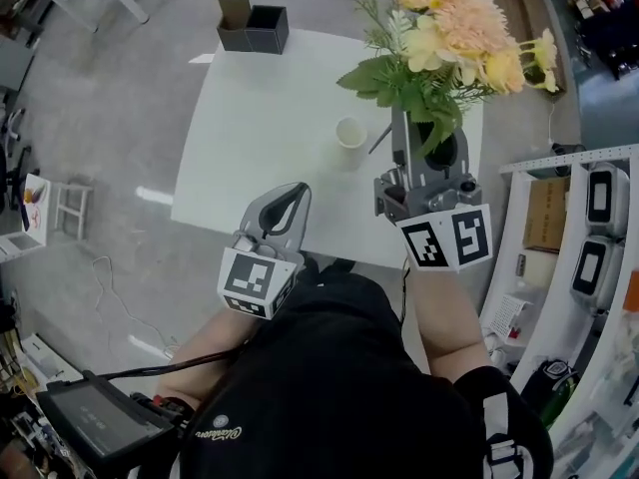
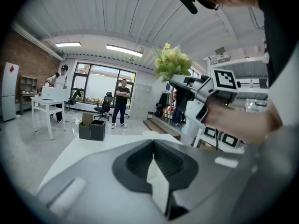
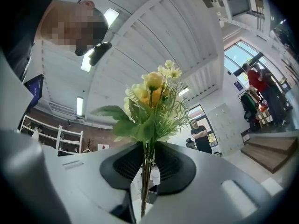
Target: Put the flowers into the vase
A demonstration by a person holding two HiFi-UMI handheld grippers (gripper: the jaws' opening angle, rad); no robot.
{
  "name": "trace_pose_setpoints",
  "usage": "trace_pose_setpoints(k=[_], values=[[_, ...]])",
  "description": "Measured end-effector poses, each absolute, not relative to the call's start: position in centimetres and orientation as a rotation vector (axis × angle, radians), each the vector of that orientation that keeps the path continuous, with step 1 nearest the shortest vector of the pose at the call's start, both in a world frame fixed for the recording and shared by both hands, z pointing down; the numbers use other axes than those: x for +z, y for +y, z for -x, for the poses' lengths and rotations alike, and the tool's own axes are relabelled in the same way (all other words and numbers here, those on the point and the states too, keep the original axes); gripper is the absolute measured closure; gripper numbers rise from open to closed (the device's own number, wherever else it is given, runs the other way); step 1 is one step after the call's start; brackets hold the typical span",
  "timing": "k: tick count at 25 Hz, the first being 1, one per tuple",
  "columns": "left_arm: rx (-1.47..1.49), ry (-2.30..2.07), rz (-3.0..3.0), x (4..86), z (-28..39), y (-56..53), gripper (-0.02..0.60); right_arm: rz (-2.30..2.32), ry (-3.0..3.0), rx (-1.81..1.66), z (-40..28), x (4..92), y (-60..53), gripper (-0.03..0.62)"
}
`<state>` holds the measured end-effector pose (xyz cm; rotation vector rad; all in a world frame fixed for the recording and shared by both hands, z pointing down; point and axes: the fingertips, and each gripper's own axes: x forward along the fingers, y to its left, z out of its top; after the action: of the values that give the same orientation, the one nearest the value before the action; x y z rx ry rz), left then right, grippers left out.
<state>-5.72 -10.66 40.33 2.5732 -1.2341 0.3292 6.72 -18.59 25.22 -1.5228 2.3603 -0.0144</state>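
The flowers [image 1: 459, 28] are clamped by their stems in the right gripper [image 3: 148, 154] above the table [image 1: 260, 108]. The left gripper [image 2: 153, 147] is closed, empty. Next, the stems must be lowered into the vase [image 1: 350, 131].

Open-plan office doubling as a lab or workshop. Marked as such by a polished grey concrete floor [image 1: 120, 98], a plain white square desk [image 1: 260, 128], a black swivel office chair [image 2: 106, 105] before tall dark-framed windows [image 2: 100, 84], and long ceiling strip lights [image 2: 124, 50] under a white ribbed ceiling [image 2: 117, 13]. Also a red brick wall [image 2: 25, 62] and white slotted metal shelving [image 1: 564, 158] carrying a brown cardboard box [image 1: 546, 215].
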Motion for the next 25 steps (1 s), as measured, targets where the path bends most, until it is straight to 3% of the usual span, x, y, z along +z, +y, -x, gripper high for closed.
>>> trace_pose_setpoints(k=[25], values=[[0.365,-1.207,-2.569,40.9,6.3,-10.2,0.574,1.672,2.47,0.01,-4.3,32.7,-21.3,0.517]])
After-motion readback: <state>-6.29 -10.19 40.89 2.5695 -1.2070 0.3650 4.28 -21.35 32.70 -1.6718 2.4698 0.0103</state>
